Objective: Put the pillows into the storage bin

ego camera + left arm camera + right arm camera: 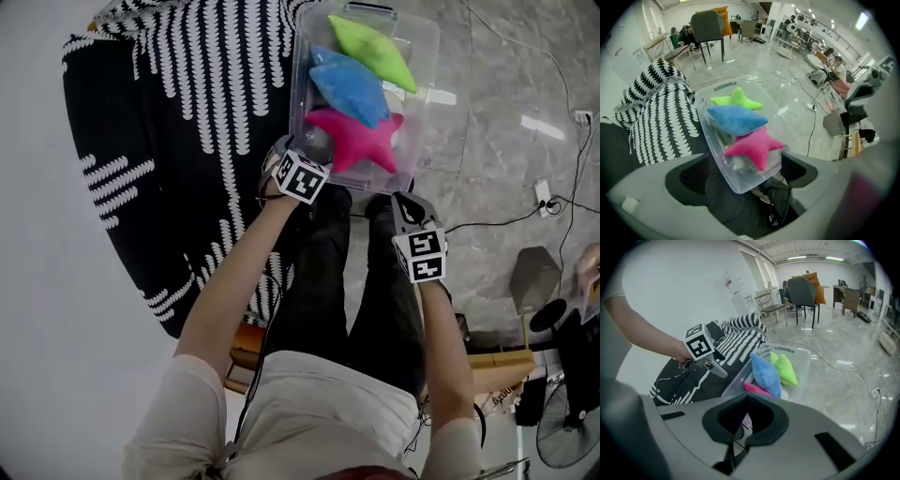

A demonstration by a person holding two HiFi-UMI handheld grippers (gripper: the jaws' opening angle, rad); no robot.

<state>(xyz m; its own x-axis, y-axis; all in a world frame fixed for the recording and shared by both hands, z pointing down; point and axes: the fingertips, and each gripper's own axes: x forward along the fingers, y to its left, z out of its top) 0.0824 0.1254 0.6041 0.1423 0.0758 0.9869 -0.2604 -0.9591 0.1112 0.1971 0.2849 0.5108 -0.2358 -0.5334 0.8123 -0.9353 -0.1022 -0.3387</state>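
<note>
Three star-shaped pillows lie in the clear plastic storage bin (pixel 424 56): a green one (pixel 373 52) at the far end, a blue one (pixel 349 89) in the middle, and a pink one (pixel 354 139) nearest me. My left gripper (pixel 309 155) hovers at the bin's near left corner, just beside the pink pillow. Its jaws stand wide open with nothing pressed between them. In the left gripper view the pink pillow (pixel 754 145) and the bin's corner (pixel 740 183) show beyond the open gripper (pixel 745 176). My right gripper (pixel 405 204) is shut and empty near the bin's front right corner.
A black-and-white patterned cover (pixel 169 112) lies along the bin's left side. The person's black-trousered legs (pixel 323 281) are right below the bin. Cables (pixel 487 223) and a power strip (pixel 544 195) lie on the grey marble floor to the right. A fan (pixel 572 431) stands at the bottom right.
</note>
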